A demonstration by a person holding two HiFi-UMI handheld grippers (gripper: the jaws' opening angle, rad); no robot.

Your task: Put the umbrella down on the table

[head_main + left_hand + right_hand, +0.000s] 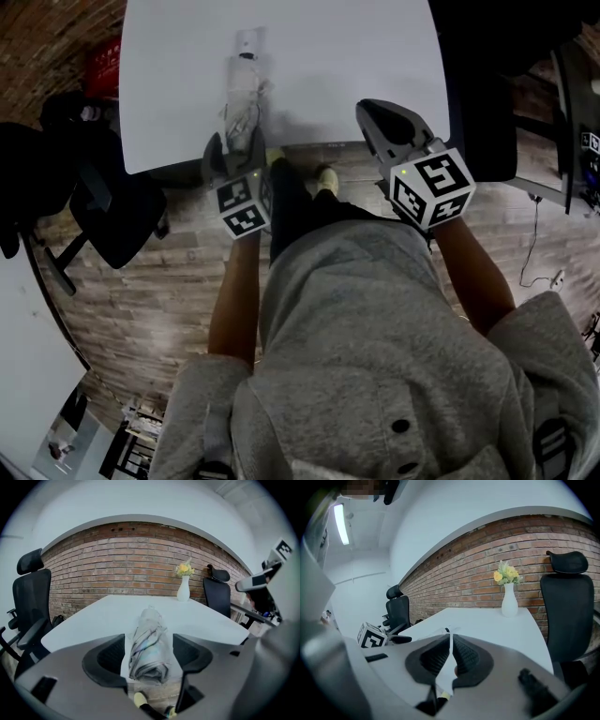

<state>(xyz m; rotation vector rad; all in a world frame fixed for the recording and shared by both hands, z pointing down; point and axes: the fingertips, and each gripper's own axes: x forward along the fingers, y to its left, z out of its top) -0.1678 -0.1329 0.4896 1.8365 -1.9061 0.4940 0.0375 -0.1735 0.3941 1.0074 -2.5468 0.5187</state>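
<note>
umbrella (pixel 242 94): folded, crumpled silver-grey, flat on table (pixel 356 56) | left claw (pixel 236 148): released, straddling it | right claw (pixel 451 654): clenched, empty

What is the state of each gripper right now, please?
Left gripper: jaws open; the umbrella lies on the table between them, not gripped.
Right gripper: jaws shut, holding nothing.

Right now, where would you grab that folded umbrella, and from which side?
Probably its rolled near end, from the table's near edge: the umbrella lies flat, pointing away from the person, so its narrow width fits between the jaws of the open left gripper there.
</note>
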